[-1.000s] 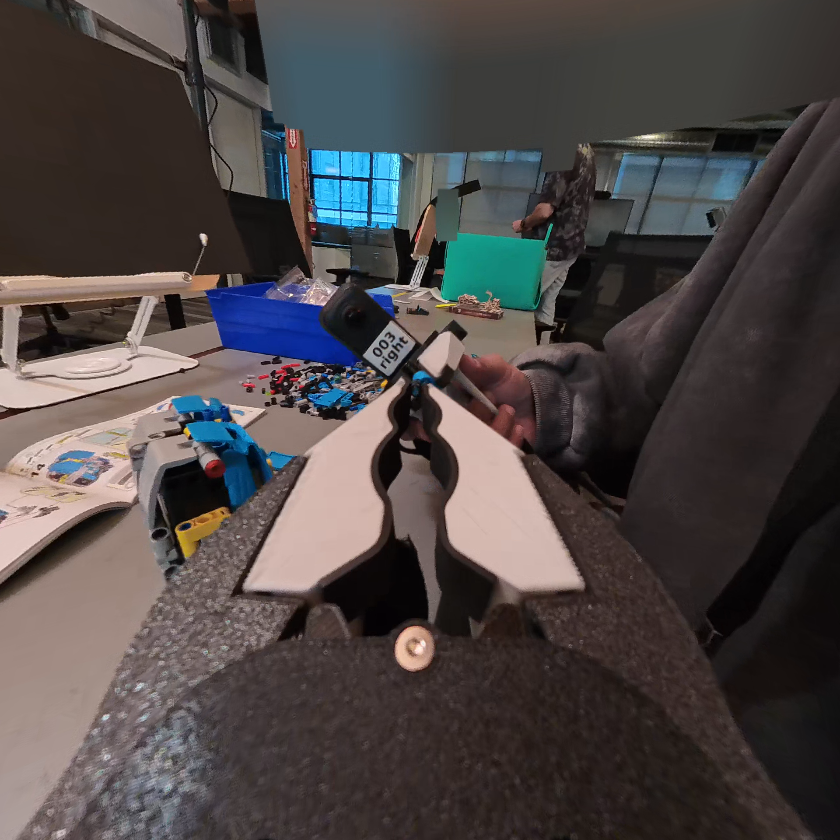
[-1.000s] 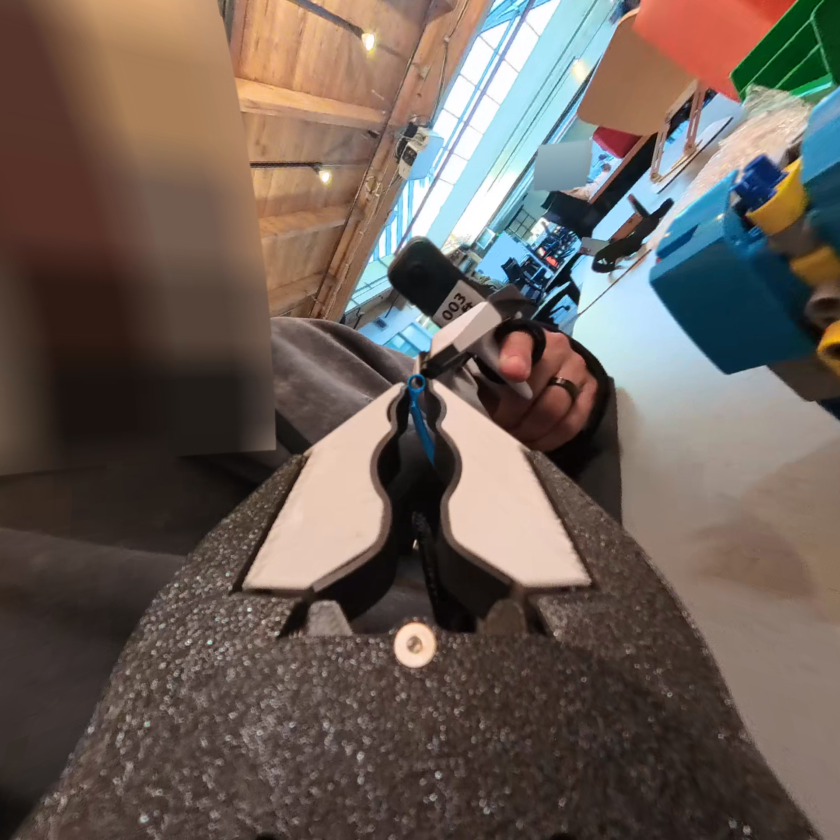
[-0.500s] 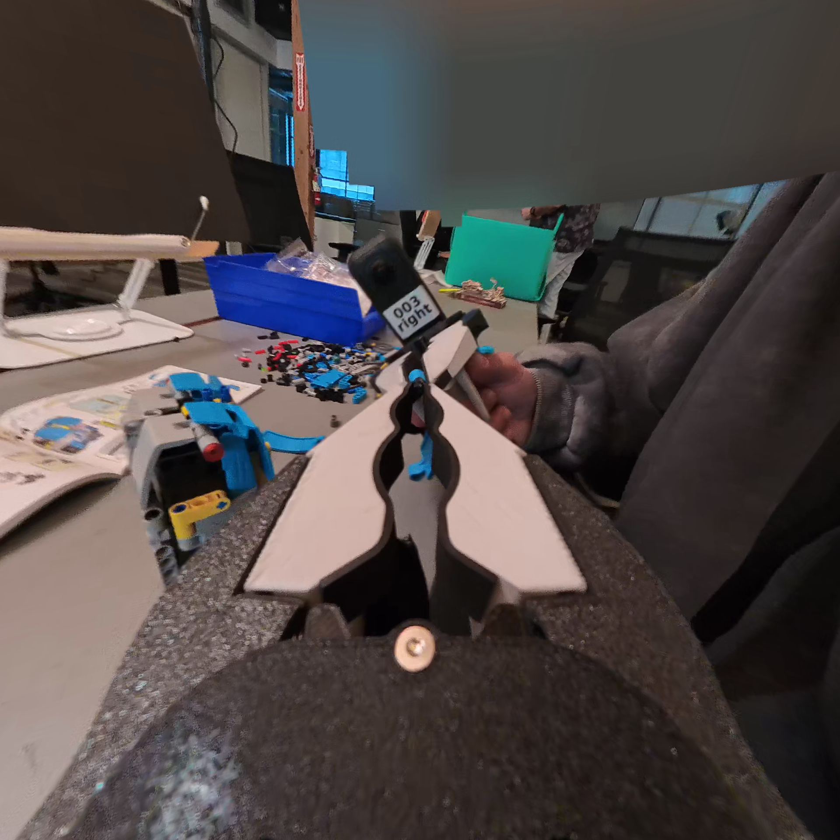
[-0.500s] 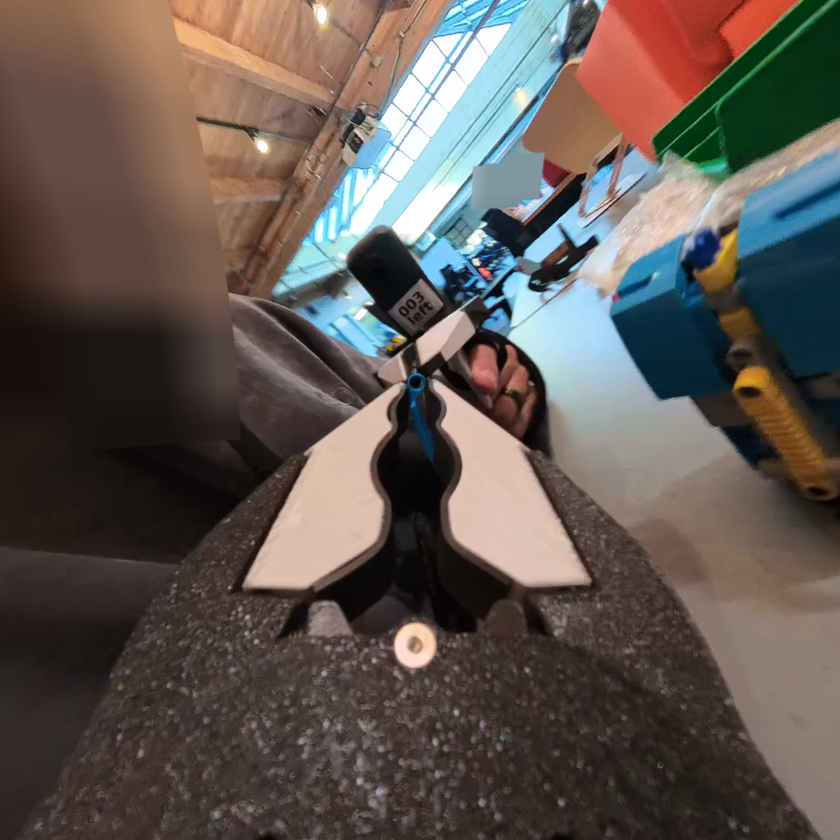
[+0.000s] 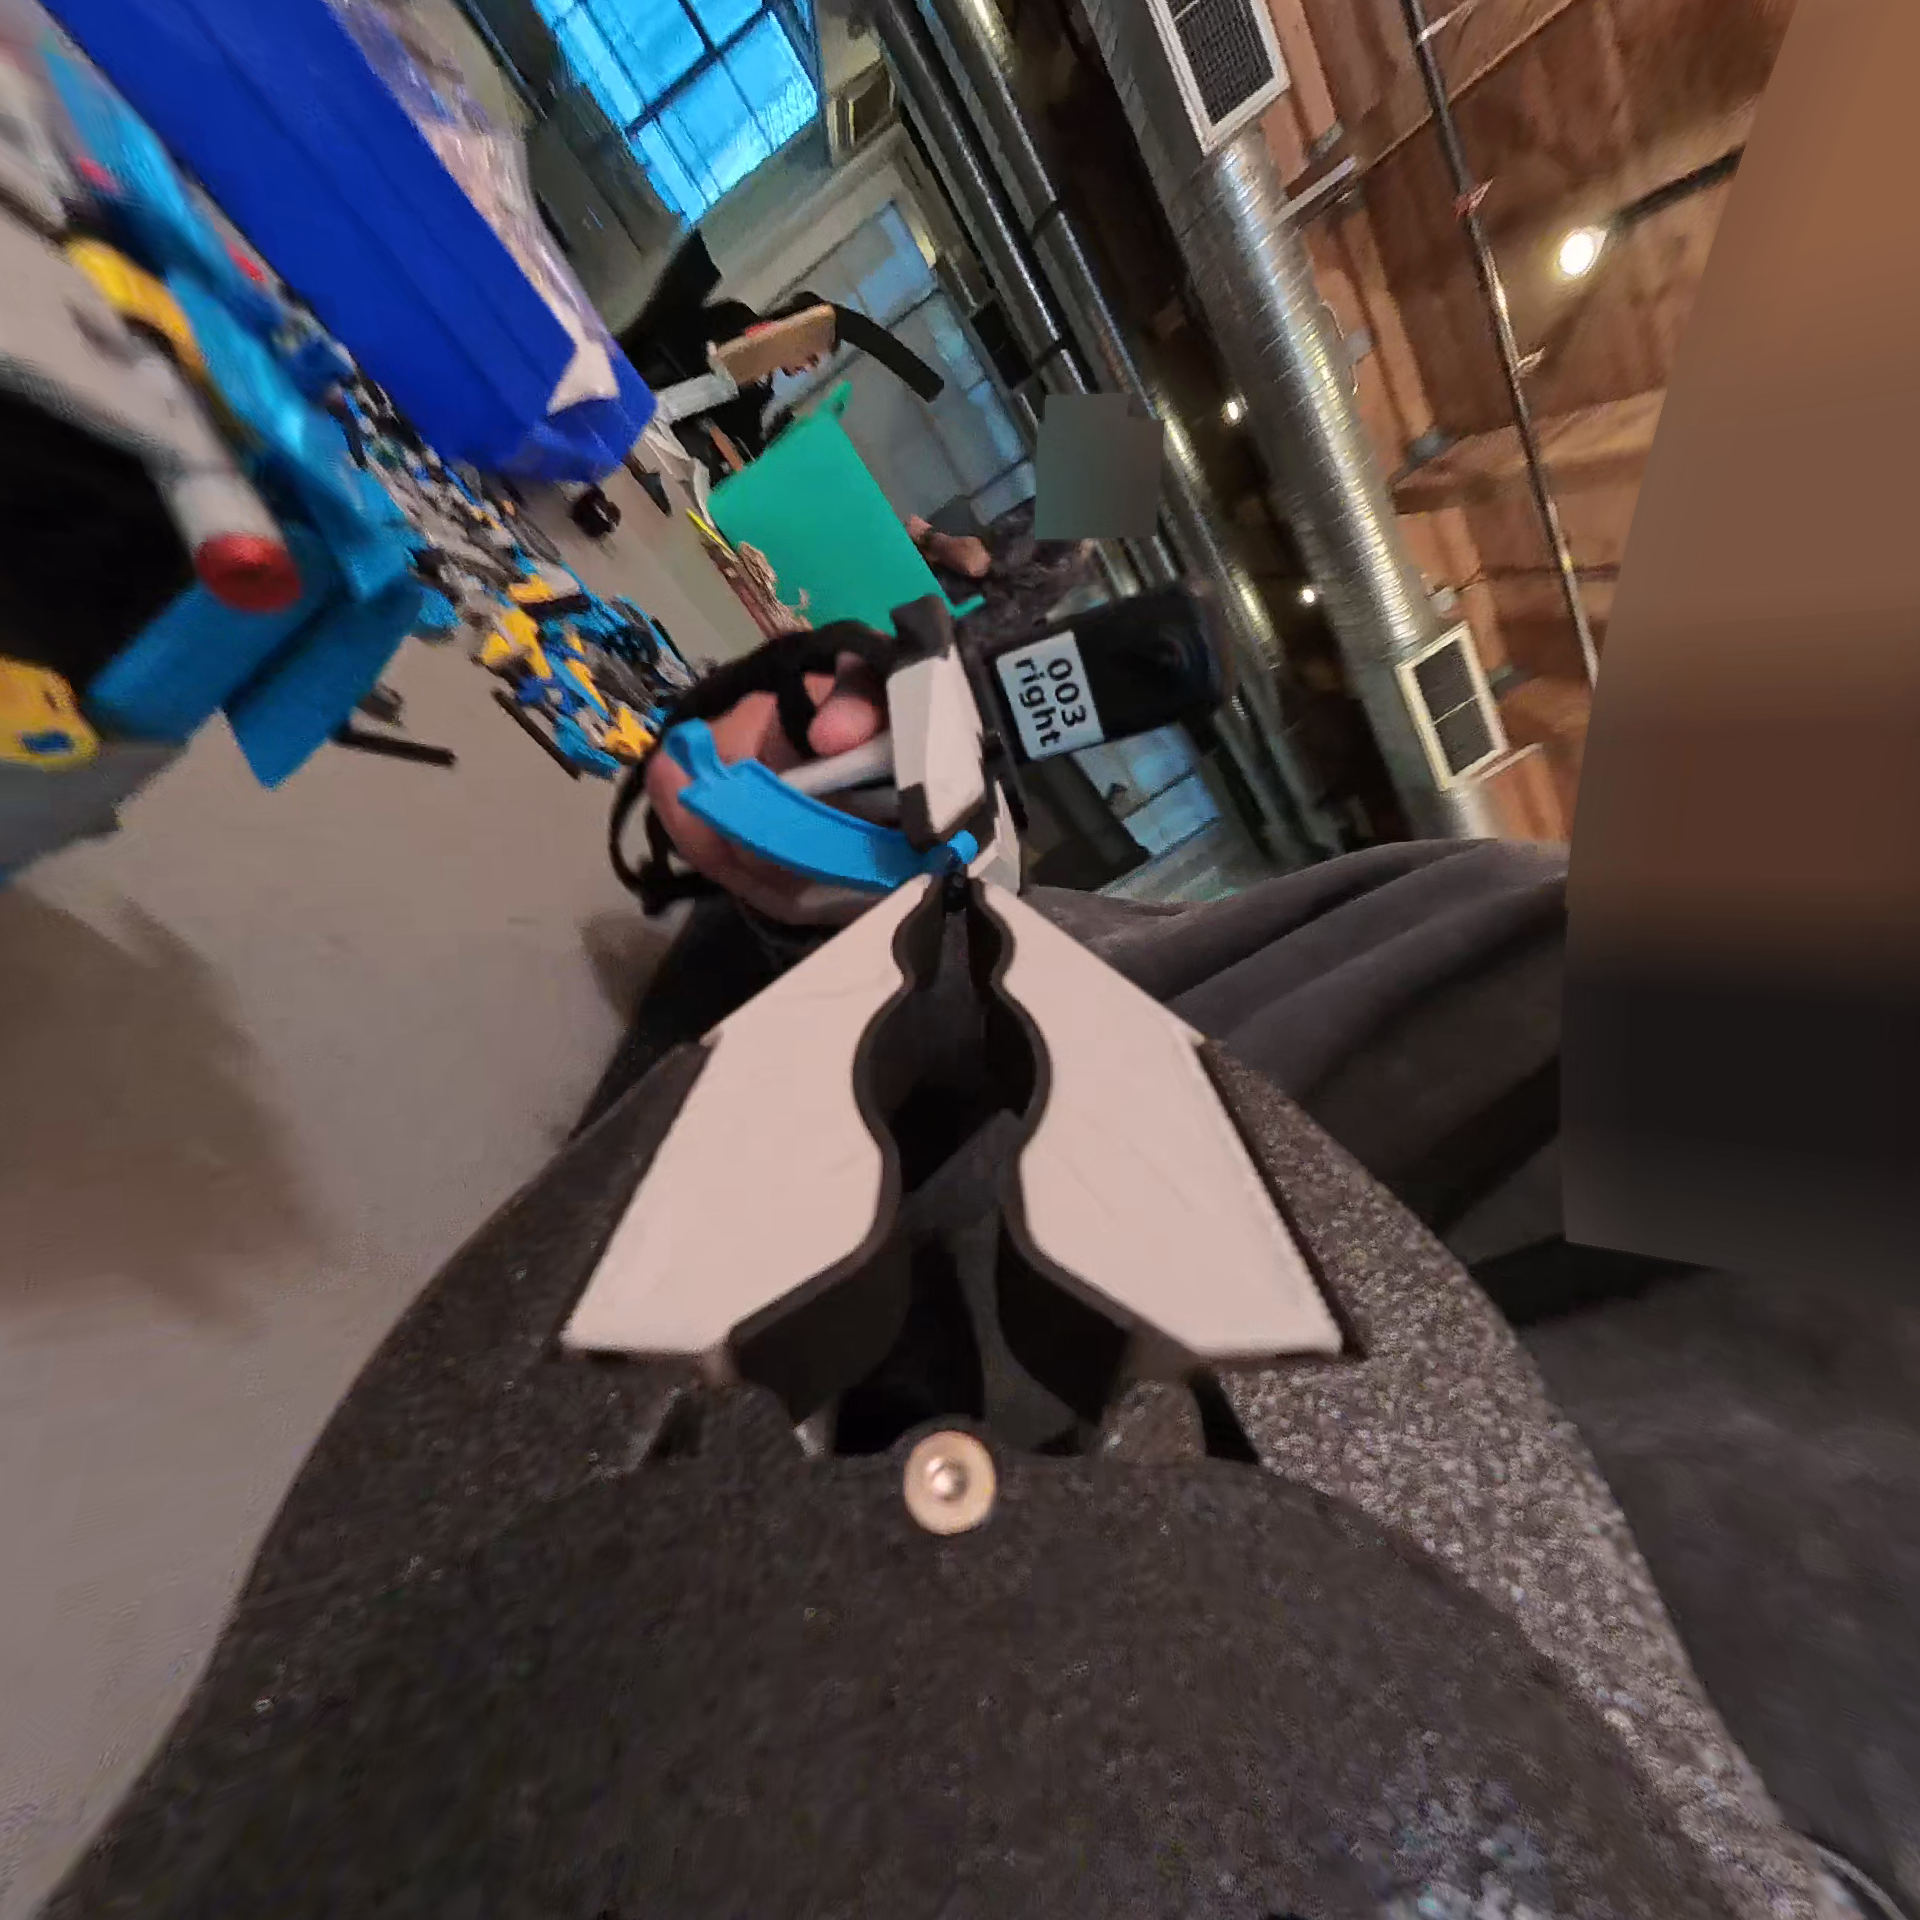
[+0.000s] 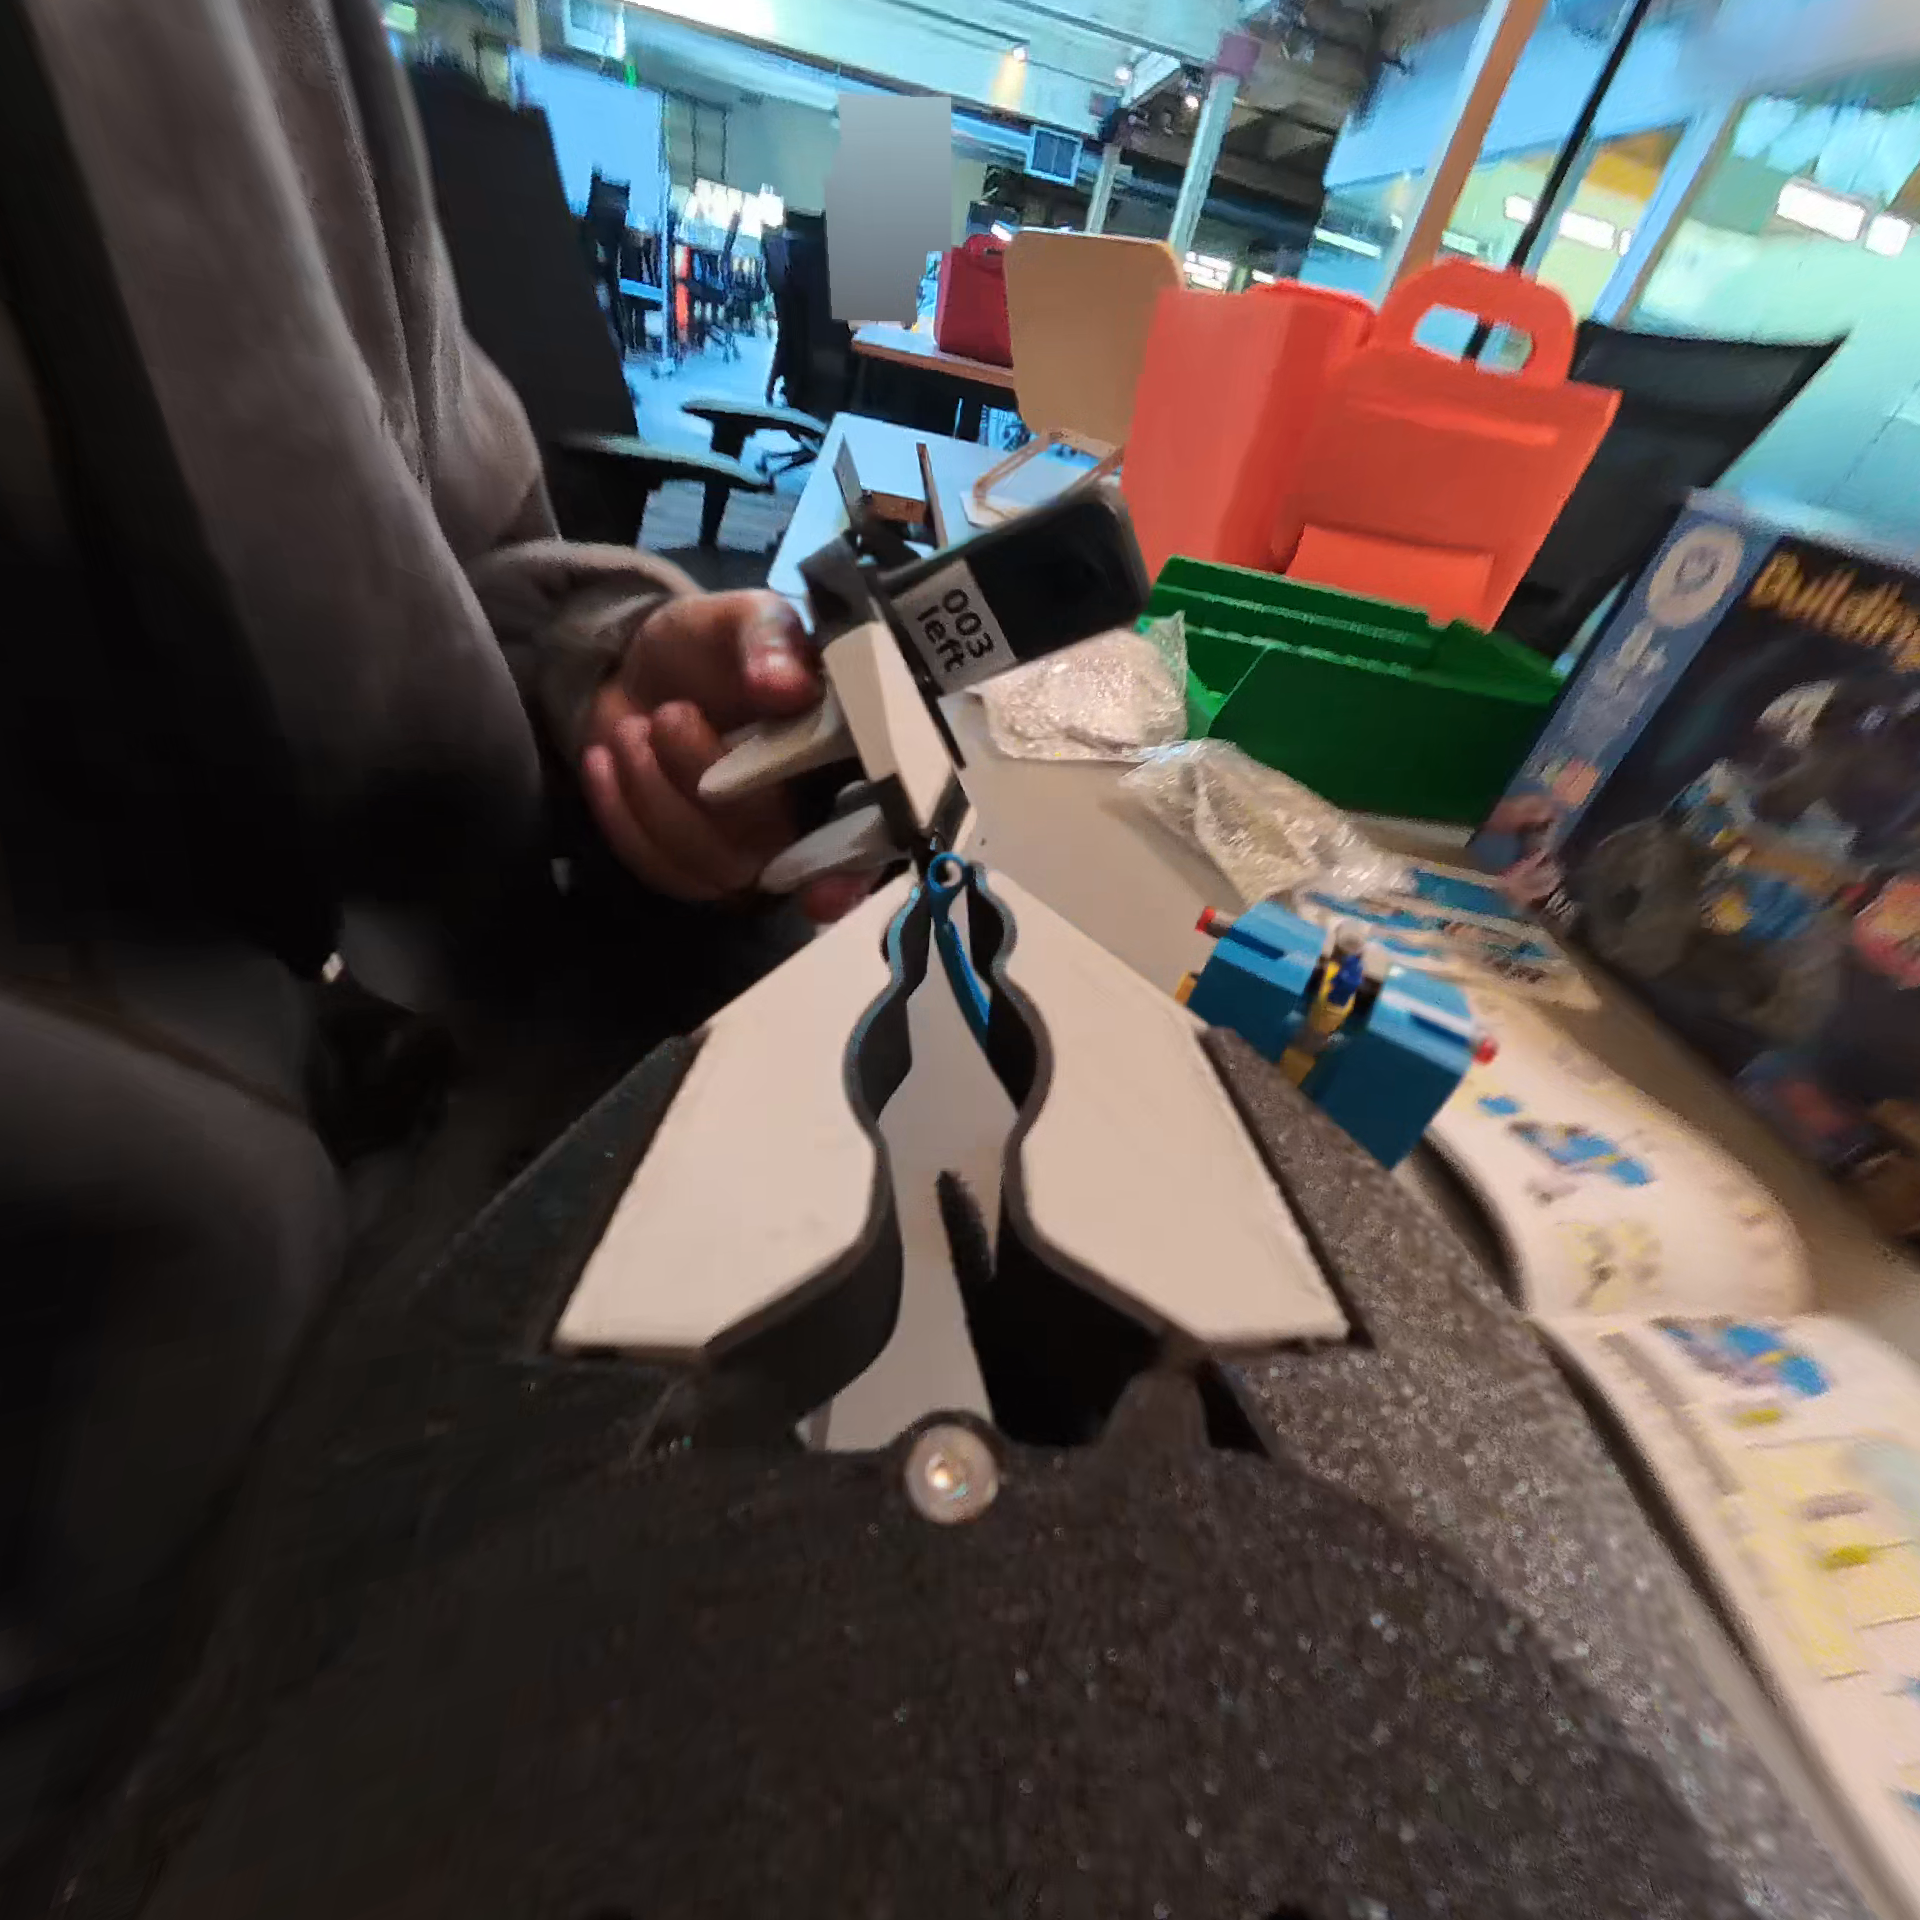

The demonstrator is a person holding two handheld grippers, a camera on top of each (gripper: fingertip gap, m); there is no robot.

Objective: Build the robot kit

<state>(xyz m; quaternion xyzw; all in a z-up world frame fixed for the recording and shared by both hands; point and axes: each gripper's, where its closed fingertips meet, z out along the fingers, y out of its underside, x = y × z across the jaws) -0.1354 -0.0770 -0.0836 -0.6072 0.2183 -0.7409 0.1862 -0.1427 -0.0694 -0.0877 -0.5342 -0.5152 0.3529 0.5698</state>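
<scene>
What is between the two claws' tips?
A thin curved blue piece. The right claw pinches it, and the left claw touches its end. Both wrist views show it.

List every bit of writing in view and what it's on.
Wording withheld; bearers only.
White sticker on black camera, left wrist view: legible.
Second white sticker on other black camera, right wrist view: legible.
Blue box: printed title, blurred.
Open booklet: print too blurred.

- Left gripper [image 5: 957,896], fingers nearly closed, meets the curved blue piece [image 5: 800,816].
- Right gripper [image 5: 961,831] pinches that piece's end.
- Blue brick model [image 5: 239,582] stands beyond it on the counter [image 5: 312,1039].
</scene>
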